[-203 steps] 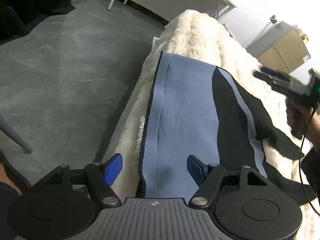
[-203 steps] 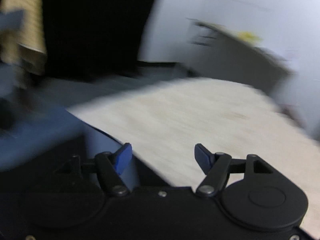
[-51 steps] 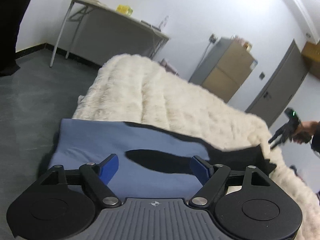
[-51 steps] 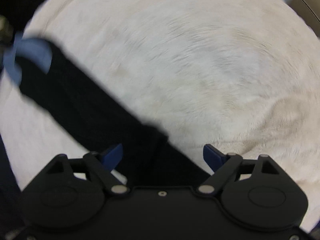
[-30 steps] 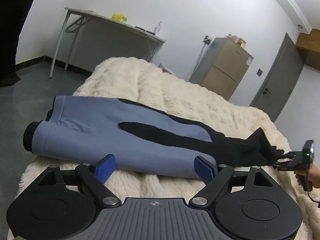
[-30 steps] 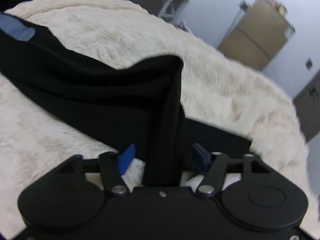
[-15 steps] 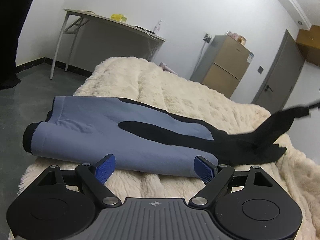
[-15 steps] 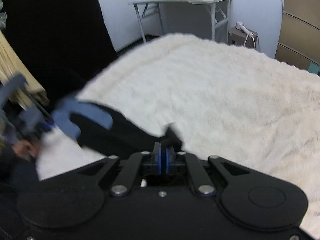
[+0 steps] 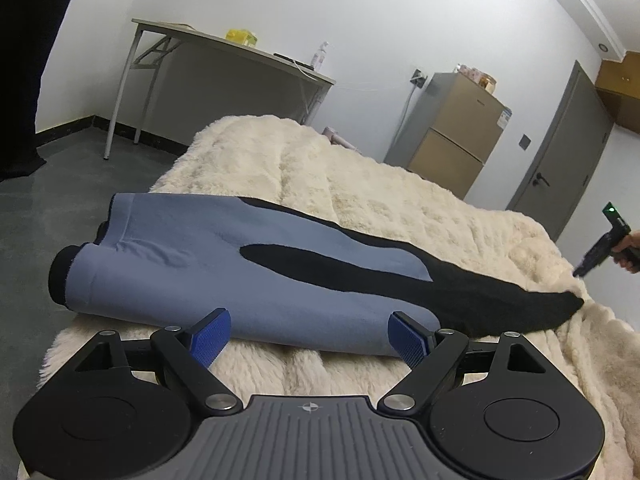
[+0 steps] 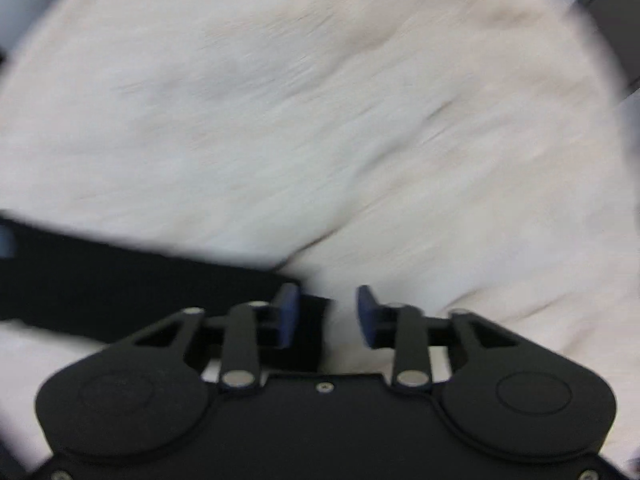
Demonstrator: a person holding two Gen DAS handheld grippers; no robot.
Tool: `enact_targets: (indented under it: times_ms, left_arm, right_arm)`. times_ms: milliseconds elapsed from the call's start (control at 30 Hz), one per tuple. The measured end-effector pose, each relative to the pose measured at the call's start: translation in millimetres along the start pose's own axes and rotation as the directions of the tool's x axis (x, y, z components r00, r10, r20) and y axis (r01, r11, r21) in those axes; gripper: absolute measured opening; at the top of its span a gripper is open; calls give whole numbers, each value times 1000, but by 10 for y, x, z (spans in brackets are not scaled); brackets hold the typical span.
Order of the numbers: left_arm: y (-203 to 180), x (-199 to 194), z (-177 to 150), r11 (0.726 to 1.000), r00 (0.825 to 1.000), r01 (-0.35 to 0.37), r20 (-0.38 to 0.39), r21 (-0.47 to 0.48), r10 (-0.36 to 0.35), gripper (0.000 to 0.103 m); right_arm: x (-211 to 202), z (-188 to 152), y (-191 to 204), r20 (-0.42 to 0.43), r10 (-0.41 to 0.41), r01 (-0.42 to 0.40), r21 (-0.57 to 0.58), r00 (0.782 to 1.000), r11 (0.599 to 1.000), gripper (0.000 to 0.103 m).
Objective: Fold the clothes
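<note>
Right wrist view is smeared by motion — only the cream blanket point(image 10: 320, 120) and a black strip of the trousers point(image 10: 120, 276) read clearly. Right gripper point(image 10: 327, 316) jaws are opening; the black cloth end seems to lie by the left pad, not pinched. Left wrist view: trousers point(image 9: 240, 272) lie flat on the blanket point(image 9: 360, 200), long axis running left to right, blue waist left, black leg tip right. Left gripper point(image 9: 308, 336) gapes wide and empty, tilted down just short of the trousers.
</note>
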State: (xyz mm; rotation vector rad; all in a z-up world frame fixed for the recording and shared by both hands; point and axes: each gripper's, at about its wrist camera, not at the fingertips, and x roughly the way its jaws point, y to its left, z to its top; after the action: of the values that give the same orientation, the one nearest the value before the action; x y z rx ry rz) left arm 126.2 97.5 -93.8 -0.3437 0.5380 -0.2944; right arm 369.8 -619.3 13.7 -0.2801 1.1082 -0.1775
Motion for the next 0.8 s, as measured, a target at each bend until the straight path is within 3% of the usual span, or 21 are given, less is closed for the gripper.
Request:
enact_targets:
  times_ms: [67,133,267,367,433,567,600,667,700,733,800]
  left_arm:
    - [-6,24,-2,1000,1000,1,-11,6,-1,82]
    - [-11,38,-4,1000,1000,3,-15,12,-3,82]
    - [-28,65,-2,1000,1000,7,-22,26,-7,82]
    - [-50,58,-6,999,1000,9,-19,38,-8,82]
    - [-58,43,-7,999,1000,7,-16,43,-6,82]
    - [-56,1,-2,999,1000,-10,2,37,10,86]
    - [-49,-13,2,999,1000,-15,9,32,15,86]
    - [-35,-43,8,999,999,-24,25,22,24,87]
    - [-30,-63,13,999,999,-31,38,18,30,87]
    - [-23,-88,20,999,998,-38,52,12,37,87]
    - [-8,-152,34,999,995,-48,87,1,47,87]
  right_arm:
    - [-174,-101,165,119,-85,90,-34,989,995,64]
    - [-355,-206,329,238,-156,174,-57,959,983,66]
    - [-565,-437,603,340,-98,126,-59,935,990,67]
    - [-657,-734,932,458,-16,37,-37,889,999,68]
    - [-564,-1011,1323,550,37,2,-71,834,997,69]
    - [-359,-1388,2135,644,82,-44,-75,760,996,70]
    - [-386,-1406,2229,655,84,-53,-67,751,996,70]
    - [-540,-1577,2747,731,127,-160,-25,670,987,70]
    - [-579,-1636,3016,753,155,-190,-40,640,981,70]
    - [-611,-1661,3283,765,169,-189,-63,621,980,69]
    - [-626,-1650,3642,771,190,-193,-89,608,977,68]
